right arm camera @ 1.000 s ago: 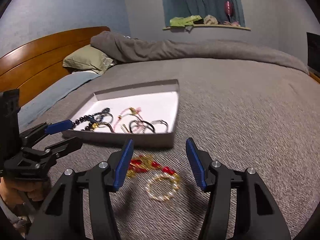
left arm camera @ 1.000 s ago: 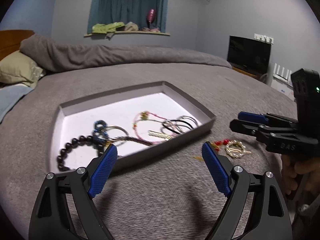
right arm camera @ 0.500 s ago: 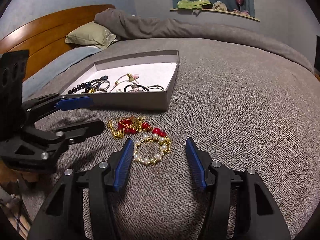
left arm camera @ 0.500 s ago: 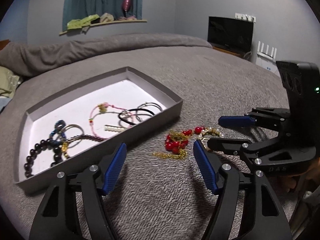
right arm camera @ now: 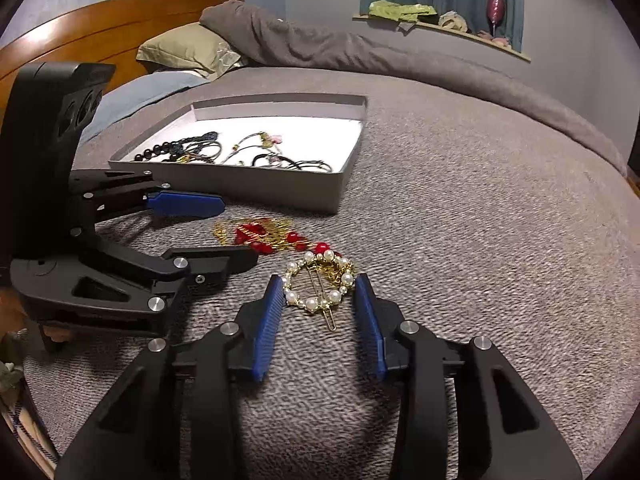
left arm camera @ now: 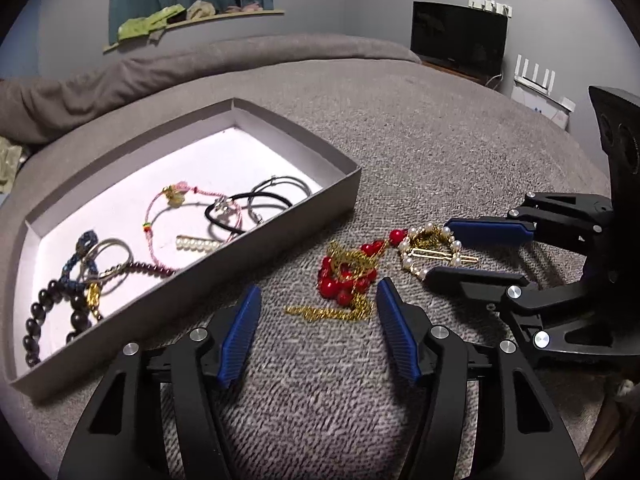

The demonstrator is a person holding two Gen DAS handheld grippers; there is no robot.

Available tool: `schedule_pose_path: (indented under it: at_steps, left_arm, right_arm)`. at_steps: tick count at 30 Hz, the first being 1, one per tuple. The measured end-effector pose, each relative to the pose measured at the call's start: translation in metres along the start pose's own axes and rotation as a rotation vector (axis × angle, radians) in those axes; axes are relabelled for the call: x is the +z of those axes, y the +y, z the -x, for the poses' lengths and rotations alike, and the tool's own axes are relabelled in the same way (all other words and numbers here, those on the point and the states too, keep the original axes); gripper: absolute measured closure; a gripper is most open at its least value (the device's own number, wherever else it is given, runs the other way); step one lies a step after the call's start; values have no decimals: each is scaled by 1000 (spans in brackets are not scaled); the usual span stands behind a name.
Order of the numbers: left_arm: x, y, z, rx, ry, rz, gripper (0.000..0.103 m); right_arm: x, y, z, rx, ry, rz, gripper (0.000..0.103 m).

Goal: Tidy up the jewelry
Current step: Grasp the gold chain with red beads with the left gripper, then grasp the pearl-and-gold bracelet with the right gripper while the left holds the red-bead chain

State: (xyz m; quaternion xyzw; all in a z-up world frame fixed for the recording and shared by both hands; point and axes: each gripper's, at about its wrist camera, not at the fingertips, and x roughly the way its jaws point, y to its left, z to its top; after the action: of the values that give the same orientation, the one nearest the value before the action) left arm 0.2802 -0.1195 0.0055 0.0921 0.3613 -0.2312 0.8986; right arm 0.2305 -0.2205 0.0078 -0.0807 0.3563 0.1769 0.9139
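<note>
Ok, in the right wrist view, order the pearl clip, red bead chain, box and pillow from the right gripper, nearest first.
From the right gripper:
1. Pearl clip, between its fingers.
2. Red bead chain, just beyond, left.
3. Box, farther back.
4. Pillow, far left, by the headboard.

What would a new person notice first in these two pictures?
Probably the red bead and gold chain piece on the grey bedspread, just ahead of the left gripper. Beside it, the pearl hair clip lies between the right gripper fingers, which have just been closing. Behind them stands the grey box of bracelets.
</note>
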Motion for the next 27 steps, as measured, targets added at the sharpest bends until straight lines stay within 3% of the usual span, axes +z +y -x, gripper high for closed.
schedule_pose_path:
  at_steps: [8,11,13,14,20,27]
  left_arm:
    - [10,-14,-17,25,20,-62,43]
    - [11,-15,-19,22,24,-69,58]
    - [11,-12,-19,21,24,-61,82]
    - [10,-11,-18,19,18,-55,85]
    - [8,-7,-3,-20,-24,-26,85]
    - [-6,4,27,-17,-47,-21,85]
  right_arm:
    - [0,-12,1,-16,2,-35,64]
    - [0,-11,0,-17,4,-29,61]
    - [0,-9,0,-19,4,-22,58]
    - [0,-8,0,-21,2,-18,57]
    - [1,-8,2,-33,-10,-9,56]
    - [5,-16,2,-136,-26,-6,56]
